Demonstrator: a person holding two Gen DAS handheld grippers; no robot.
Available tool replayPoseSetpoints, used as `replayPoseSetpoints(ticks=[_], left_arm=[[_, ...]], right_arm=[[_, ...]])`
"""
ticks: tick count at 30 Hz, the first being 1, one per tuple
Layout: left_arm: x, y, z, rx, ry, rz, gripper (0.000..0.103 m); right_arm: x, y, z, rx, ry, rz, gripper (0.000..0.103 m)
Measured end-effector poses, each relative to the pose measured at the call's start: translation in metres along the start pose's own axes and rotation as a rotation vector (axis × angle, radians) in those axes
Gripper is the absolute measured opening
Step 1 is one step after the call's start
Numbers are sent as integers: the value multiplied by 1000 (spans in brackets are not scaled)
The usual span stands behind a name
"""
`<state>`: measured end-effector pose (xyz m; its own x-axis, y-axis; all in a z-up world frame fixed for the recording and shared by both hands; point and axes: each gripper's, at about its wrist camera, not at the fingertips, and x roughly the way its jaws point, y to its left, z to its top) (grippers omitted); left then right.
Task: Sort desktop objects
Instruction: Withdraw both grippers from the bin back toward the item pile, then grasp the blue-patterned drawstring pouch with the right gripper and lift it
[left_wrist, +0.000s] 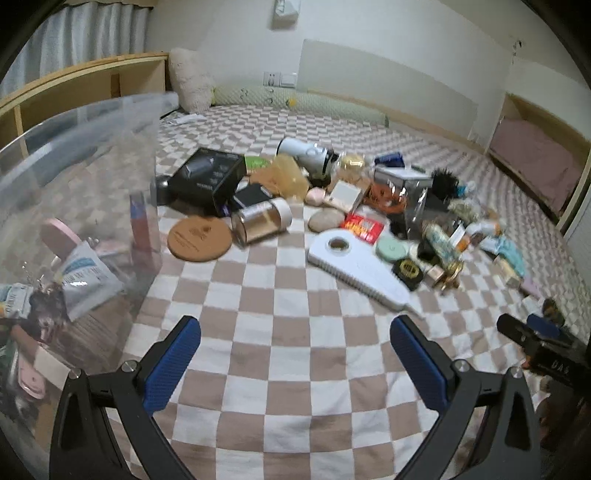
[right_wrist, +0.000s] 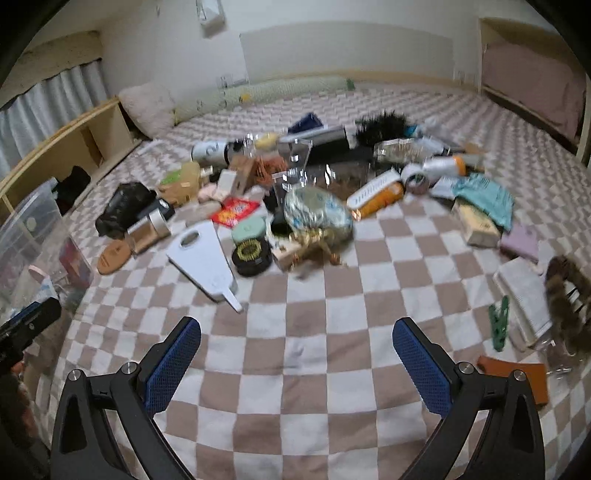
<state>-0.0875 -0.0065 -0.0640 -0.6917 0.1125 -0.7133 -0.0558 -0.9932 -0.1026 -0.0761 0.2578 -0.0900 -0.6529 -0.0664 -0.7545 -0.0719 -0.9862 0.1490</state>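
A pile of small objects lies on a checkered blanket (left_wrist: 280, 332): a black box (left_wrist: 208, 179), a cork coaster (left_wrist: 199, 238), a clear jar (left_wrist: 260, 221), a white paddle-shaped board (left_wrist: 356, 264), a red packet (left_wrist: 362, 227). My left gripper (left_wrist: 295, 350) is open and empty, above the blanket in front of the pile. A clear plastic bin (left_wrist: 74, 206) with several items inside stands at its left. My right gripper (right_wrist: 297, 350) is open and empty, also short of the pile. The white board (right_wrist: 203, 258) and a round black case (right_wrist: 251, 254) lie ahead of it.
At the right of the right wrist view lie a green clip (right_wrist: 500, 326), a white book (right_wrist: 524, 299), a brown furry item (right_wrist: 565, 299) and an orange-brown card (right_wrist: 517, 373). A wooden shelf (right_wrist: 66, 151), pillows and a bolster (left_wrist: 295, 103) line the far wall.
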Motion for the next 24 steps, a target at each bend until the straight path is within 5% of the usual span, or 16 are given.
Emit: replayPoseSetpoints(ticks=[4, 12, 24], left_arm=[[18, -6, -12, 22, 15, 18, 101], [43, -13, -25, 19, 64, 9, 101], [62, -2, -29, -8, 104, 15, 101]], right_arm=[[15, -1, -6, -36, 18, -13, 99], [56, -1, 0, -51, 82, -11, 59], [101, -2, 61, -62, 22, -75, 59]])
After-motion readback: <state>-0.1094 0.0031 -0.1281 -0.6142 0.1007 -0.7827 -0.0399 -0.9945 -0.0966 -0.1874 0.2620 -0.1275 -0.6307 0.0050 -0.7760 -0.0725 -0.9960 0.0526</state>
